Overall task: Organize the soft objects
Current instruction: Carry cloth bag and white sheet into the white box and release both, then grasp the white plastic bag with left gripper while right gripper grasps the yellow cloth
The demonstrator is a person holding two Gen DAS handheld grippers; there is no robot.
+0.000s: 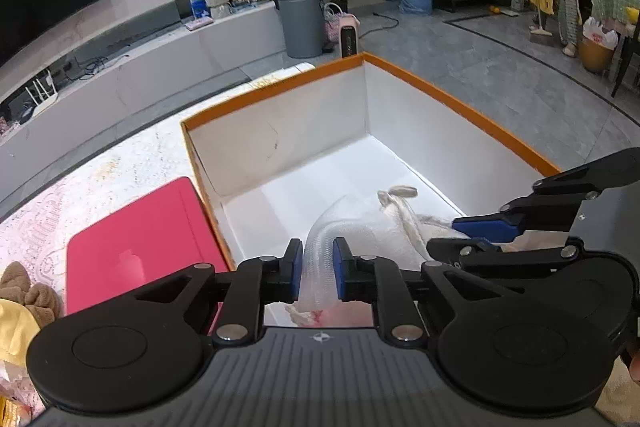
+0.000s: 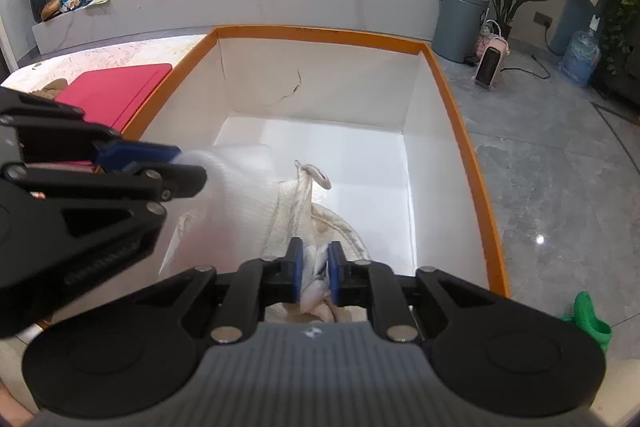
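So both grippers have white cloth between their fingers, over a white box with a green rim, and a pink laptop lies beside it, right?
Nearly. The box's rim is orange, not green, as the right wrist view shows. The left gripper, right gripper, white cloth and pink laptop are as you say.

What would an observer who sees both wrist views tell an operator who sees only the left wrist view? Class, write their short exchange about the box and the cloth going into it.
Operator: I see the right gripper only from the side. What is between its jaws?
Observer: A bunch of the cream cloth bag fills the gap between its pads, low inside the box.
Operator: Is there anything outside the box's right wall, at the near end?
Observer: Yes, a green object shows just outside the near right corner.
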